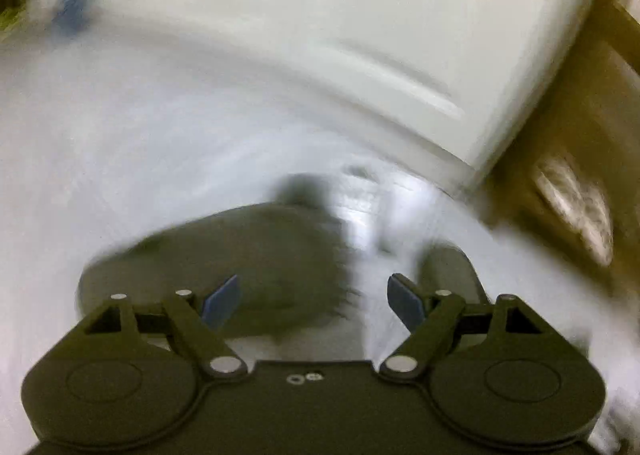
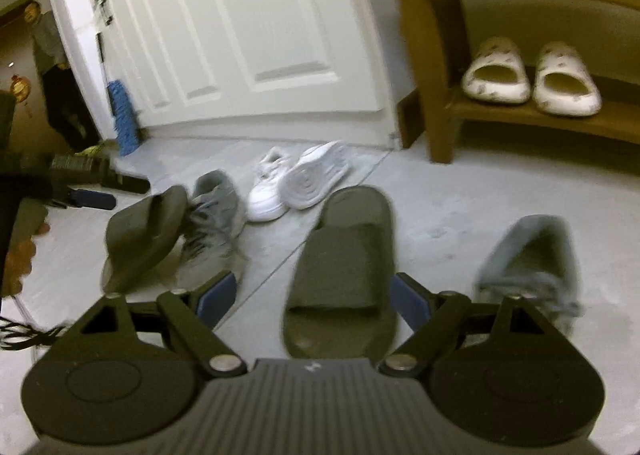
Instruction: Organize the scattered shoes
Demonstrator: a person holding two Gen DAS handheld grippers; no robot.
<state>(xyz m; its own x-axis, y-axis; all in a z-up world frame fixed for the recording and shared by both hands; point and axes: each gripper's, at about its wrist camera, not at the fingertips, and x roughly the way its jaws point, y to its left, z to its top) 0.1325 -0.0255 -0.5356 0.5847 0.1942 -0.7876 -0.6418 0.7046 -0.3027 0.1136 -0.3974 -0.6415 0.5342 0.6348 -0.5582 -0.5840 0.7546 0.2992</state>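
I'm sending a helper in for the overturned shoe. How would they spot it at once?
Start at the white door and look down to the grey floor in front of it. A pair of white sneakers lies there; the right-hand one is tipped over, its ringed tread facing out, while its mate stands upright.

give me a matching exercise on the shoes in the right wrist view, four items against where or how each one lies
Items
1. cream slides
2. white sneakers
3. dark green slide
4. blue duster

Places or states
A. leaning by the white door
B. flat on the floor, between the open right gripper fingers
C. side by side on the wooden shelf
D. on the floor near the door, one tipped with its sole showing

Pairs: 1-C, 2-D, 3-B, 4-A
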